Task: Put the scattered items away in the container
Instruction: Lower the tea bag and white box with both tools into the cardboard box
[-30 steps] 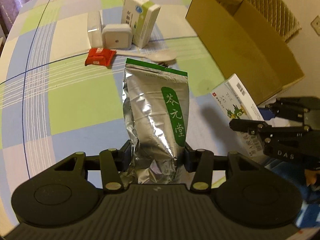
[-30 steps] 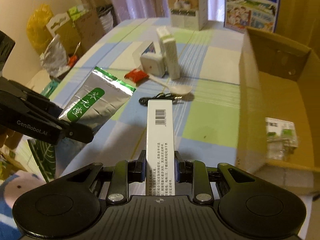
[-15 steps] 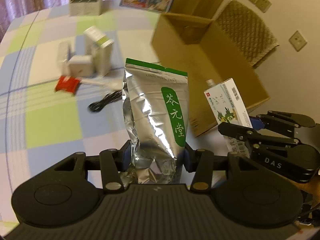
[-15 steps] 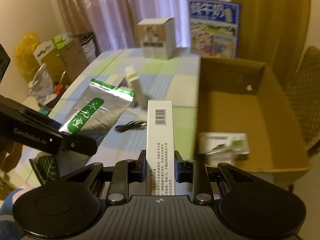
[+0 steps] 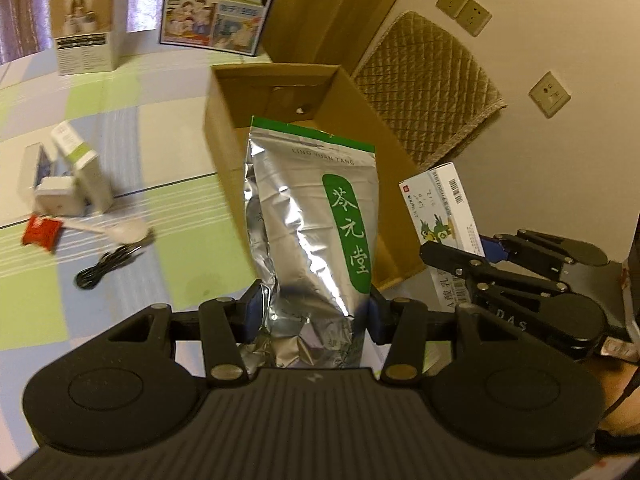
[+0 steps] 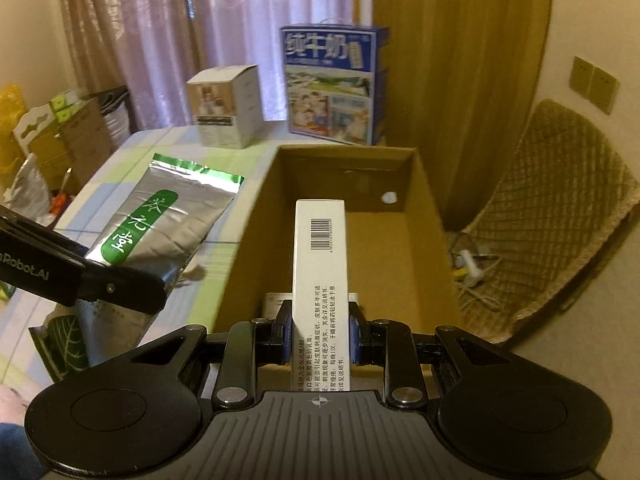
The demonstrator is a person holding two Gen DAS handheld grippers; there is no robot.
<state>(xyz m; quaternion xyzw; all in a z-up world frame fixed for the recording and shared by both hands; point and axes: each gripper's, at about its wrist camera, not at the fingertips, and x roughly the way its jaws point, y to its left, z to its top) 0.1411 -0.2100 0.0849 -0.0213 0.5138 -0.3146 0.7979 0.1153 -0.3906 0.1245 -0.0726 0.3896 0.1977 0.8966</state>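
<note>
Left gripper point(image 5: 310, 312) angled down, clamped on the silver tea pouch point(image 5: 310, 220) at the cardboard box's point(image 5: 224, 148) near wall; right gripper point(image 6: 320, 336) angled down, pinching a white medicine carton point(image 6: 320, 264) over the box opening.

A round table point(image 6: 172, 136) with a cloth of green, blue and cream squares stood in the room. Behind the table hung thin pink curtains point(image 6: 168, 40) and a thick yellow-brown curtain point(image 6: 452, 60). To the right of the table sat a brown woven chair point(image 6: 560, 208). The cream wall point(image 5: 560, 20) above that chair had square switch plates point(image 5: 464, 10). The light was dim and yellowish.
</note>
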